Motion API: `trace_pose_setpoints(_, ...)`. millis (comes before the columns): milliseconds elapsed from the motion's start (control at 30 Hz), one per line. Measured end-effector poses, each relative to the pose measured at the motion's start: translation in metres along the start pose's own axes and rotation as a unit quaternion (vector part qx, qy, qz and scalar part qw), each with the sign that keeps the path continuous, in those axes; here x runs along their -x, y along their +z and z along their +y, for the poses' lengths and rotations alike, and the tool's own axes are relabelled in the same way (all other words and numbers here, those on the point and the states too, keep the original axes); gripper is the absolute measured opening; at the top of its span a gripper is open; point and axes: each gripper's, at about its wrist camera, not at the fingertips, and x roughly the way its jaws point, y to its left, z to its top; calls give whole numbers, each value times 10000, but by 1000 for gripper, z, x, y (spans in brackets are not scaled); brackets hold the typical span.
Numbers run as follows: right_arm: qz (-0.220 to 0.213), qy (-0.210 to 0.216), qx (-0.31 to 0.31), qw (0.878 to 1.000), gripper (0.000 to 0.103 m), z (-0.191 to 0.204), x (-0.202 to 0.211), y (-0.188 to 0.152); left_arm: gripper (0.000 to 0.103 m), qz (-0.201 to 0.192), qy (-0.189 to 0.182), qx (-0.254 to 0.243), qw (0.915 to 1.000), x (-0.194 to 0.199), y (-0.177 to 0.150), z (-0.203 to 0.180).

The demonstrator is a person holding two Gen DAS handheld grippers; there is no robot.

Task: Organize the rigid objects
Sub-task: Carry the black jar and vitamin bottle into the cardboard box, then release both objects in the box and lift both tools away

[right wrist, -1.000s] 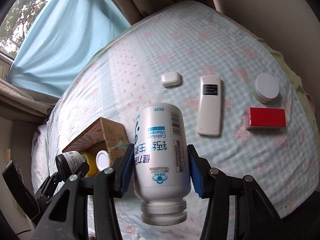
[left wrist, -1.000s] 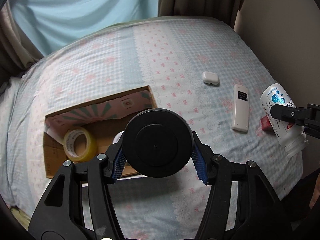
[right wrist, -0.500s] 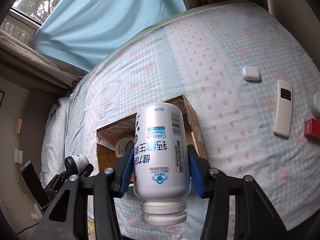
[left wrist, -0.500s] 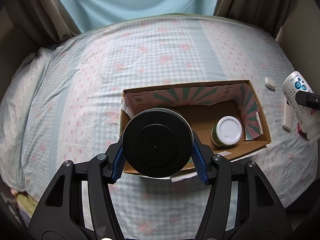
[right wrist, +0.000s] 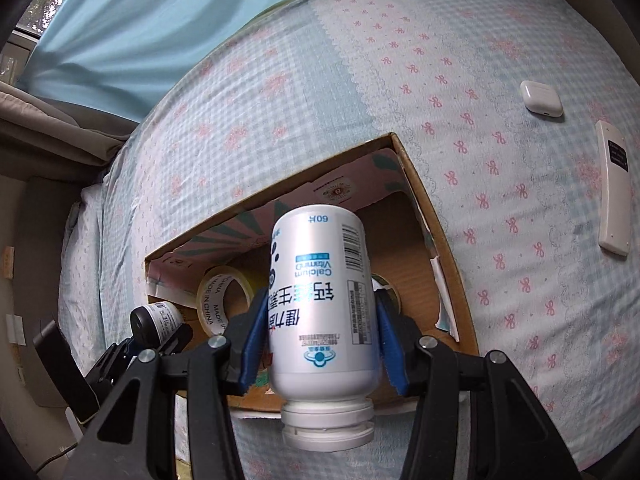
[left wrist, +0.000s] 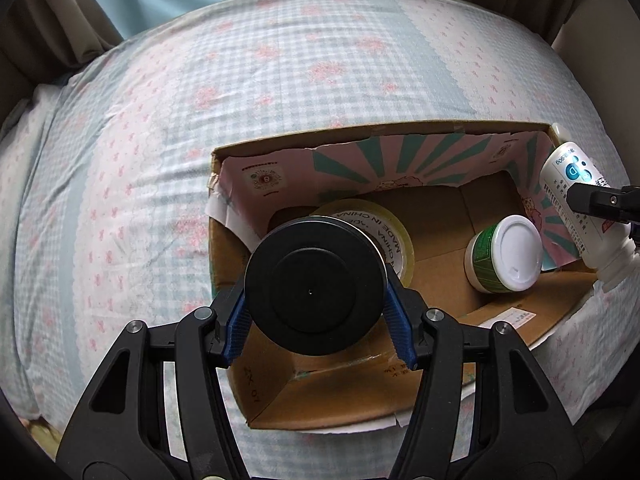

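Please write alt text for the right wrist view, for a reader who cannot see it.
The right gripper holds a white bottle, cap toward the camera, over an open cardboard box on a bed. A tape roll lies in the box; a remote and a small white case lie on the bed.

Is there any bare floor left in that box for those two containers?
Yes: bare cardboard lies between the tape roll and the green jar, and along the near wall of the cardboard box. The far left corner is crowded by the tape roll.

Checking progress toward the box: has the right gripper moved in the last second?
Yes. The right gripper, holding the white bottle, moved left over the cardboard box, away from the remote.
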Motion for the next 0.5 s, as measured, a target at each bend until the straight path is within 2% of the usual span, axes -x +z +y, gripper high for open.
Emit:
trace_pose_setpoints(133,89,-129,-277,9995,46,-10,-14,2,54,65,-42,-219,9997,-15,5,-7)
trace_pose_setpoints(267,194,-349,-238,9989,47,-7,-23,6,55,194,-43,-446,9988,-24,8,-15)
trace_pose_setpoints(300,186,-450,-213,9986,49,-5,-24,7,64,222,-112,-484,9985,-25,8,-16)
trace_pose_setpoints(333,173,-508,-190,9984,58,-4,-24,9,92,206,-198,-497,9984,-24,9,-16)
trace_pose_setpoints(367,150,-580,-174,9981,67,-3,-24,10,103,167,-261,-499,9983,-20,9,-17)
trace_pose_setpoints(400,125,-667,-166,9976,91,-2,-23,12,103,81,-296,-491,9983,-16,9,-16)
trace_pose_setpoints(433,88,-615,-150,9980,97,-1,-21,12,103,59,-312,-487,9983,-12,9,-15)
trace_pose_setpoints(500,17,-635,-119,9979,98,0,-16,11,103,58,-337,-438,9985,-5,7,-11)
